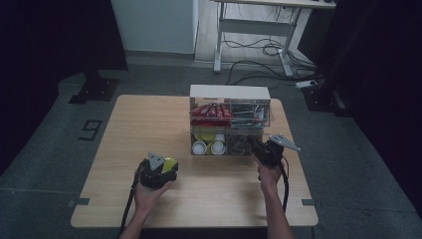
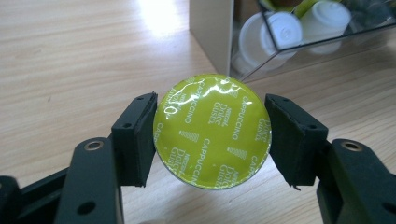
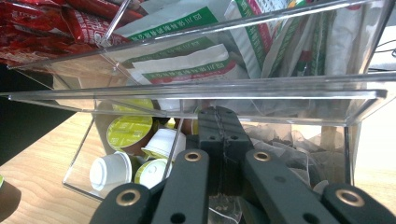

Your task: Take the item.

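Observation:
My left gripper (image 1: 166, 165) is over the front left of the table, shut on a coffee capsule (image 2: 212, 130) with a lime-green foil lid printed "Cappuccino". The pads press the capsule's rim from both sides, lid facing the camera. A clear acrylic organizer (image 1: 230, 93) stands at the table's back middle. My right gripper (image 3: 219, 128) has its jaws pressed together, tips inside the organizer's lower right compartment among mesh tea bags (image 3: 292, 144). Nothing is visible between its pads. In the high view the right gripper (image 1: 257, 146) is at the organizer's front right corner.
The lower left compartment holds several white and green capsules (image 3: 122, 133). Above them lie red sachets (image 1: 211, 110) and, to the right, green-and-white sachets (image 3: 187, 65). The wooden table (image 1: 144, 124) is bare to the left and front. Desks and cables stand beyond on the floor.

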Action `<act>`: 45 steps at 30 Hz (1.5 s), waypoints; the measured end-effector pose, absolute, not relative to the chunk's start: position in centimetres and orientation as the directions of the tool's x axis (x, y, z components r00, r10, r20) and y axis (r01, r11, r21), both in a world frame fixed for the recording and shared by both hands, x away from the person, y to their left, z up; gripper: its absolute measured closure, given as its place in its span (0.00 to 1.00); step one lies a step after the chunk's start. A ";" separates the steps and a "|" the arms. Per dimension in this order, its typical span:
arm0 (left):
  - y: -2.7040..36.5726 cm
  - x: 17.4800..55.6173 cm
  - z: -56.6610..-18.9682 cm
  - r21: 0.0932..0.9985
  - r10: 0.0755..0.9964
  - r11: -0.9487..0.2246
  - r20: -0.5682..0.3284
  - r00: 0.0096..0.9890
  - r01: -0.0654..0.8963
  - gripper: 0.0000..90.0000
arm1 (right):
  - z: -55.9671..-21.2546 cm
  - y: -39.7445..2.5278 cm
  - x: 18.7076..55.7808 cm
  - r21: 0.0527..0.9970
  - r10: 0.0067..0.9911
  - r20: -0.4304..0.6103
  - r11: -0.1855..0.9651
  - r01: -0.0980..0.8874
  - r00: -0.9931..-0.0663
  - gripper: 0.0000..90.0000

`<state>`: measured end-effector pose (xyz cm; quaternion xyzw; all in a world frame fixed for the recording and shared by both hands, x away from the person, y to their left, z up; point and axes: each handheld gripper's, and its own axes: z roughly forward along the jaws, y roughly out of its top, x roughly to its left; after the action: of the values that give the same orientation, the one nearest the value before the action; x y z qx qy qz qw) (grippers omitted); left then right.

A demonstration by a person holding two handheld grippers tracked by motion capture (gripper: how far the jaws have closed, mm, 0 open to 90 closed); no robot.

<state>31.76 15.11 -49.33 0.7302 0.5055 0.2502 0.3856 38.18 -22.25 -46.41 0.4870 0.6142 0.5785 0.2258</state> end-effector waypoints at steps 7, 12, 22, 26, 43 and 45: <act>15.7 31.9 -50.5 0.796 0.936 -0.200 -0.018 0.352 0.572 0.42 | -46.5 -22.2 38.2 0.930 0.860 0.284 -0.140 0.340 -0.423 0.99; 16.0 32.1 -51.5 0.776 0.938 -0.208 -0.015 0.347 0.596 0.42 | -46.6 -22.1 38.2 0.929 0.861 0.283 -0.137 0.344 -0.422 0.99; 16.1 32.7 -52.7 0.741 0.943 -0.221 -0.003 0.333 0.634 0.42 | -46.7 -22.1 38.3 0.930 0.863 0.278 -0.131 0.344 -0.423 0.99; 16.1 32.7 -53.1 0.734 0.945 -0.220 -0.002 0.326 0.643 0.41 | -46.7 -22.1 38.3 0.929 0.862 0.279 -0.132 0.345 -0.423 0.99; 17.7 29.9 -51.3 0.802 0.935 -0.154 -0.071 0.347 0.578 0.23 | -46.8 -22.1 38.3 0.929 0.865 0.278 -0.131 0.346 -0.419 1.00; 18.3 29.3 -51.5 0.806 0.936 -0.134 -0.087 0.340 0.576 0.23 | -46.8 -22.1 38.2 0.929 0.866 0.278 -0.131 0.346 -0.417 0.99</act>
<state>29.30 18.25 -51.50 0.7177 0.5268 0.2285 0.3940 38.24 -22.12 -46.83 0.4897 0.6186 0.5708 0.2275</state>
